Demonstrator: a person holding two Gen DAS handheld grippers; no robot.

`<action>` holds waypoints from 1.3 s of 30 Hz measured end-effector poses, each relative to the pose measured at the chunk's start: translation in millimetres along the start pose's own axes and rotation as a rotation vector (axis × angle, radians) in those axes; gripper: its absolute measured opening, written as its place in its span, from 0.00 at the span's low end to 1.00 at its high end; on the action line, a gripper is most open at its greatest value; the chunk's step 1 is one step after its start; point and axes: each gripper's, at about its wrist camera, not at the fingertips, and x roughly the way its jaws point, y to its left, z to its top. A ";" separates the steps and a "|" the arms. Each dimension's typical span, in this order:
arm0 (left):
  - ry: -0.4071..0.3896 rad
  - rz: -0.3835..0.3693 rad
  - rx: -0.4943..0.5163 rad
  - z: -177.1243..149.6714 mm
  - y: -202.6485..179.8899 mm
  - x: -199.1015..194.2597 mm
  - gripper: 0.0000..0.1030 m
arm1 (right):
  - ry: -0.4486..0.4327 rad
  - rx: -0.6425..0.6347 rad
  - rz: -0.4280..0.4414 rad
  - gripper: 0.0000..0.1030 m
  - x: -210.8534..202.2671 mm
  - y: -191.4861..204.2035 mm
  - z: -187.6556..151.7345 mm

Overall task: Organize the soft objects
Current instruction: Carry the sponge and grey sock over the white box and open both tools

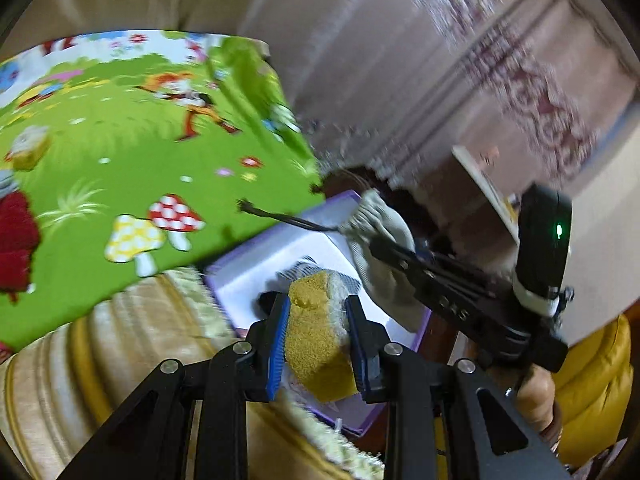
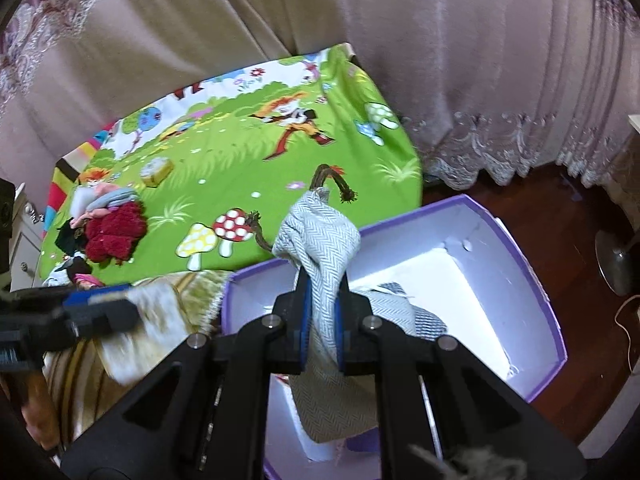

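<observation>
The yellow sponge-like soft block (image 1: pixel 316 336), clamped in the left gripper (image 1: pixel 318 320), hangs over the near rim of the purple-walled white-lined box (image 2: pixel 520 248); the right gripper (image 2: pixel 322 320), nipping a grey herringbone drawstring pouch (image 2: pixel 320 232), sits further over the box's interior.

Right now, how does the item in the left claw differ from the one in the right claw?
The yellow item is mustard, fuzzy and chunky; the grey pouch is herringbone weave, thin and limp. The pouch has a dark drawstring; the yellow item shows none. Both are soft, clamped in a claw, left claw and right claw, over the purple box.
</observation>
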 end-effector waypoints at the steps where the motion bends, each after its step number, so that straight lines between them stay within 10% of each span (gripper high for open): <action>1: 0.009 -0.002 0.017 -0.9 -4.6 2.7 0.28 | 0.002 0.004 -0.009 0.12 0.2 -3.2 -0.5; 18: 0.110 -0.041 0.096 -2.4 -36.1 43.2 0.37 | 0.071 0.074 -0.114 0.16 10.6 -41.2 -9.8; 21: 0.117 -0.042 0.089 -2.6 -35.8 45.7 0.55 | 0.102 0.074 -0.127 0.27 15.7 -41.8 -11.4; 25: 0.116 -0.044 0.079 -2.9 -33.3 45.5 0.63 | 0.113 0.076 -0.156 0.68 17.9 -42.0 -12.9; 39: 0.036 -0.005 0.031 2.5 -7.6 16.8 0.64 | 0.088 0.084 -0.134 0.74 10.1 -28.4 -2.8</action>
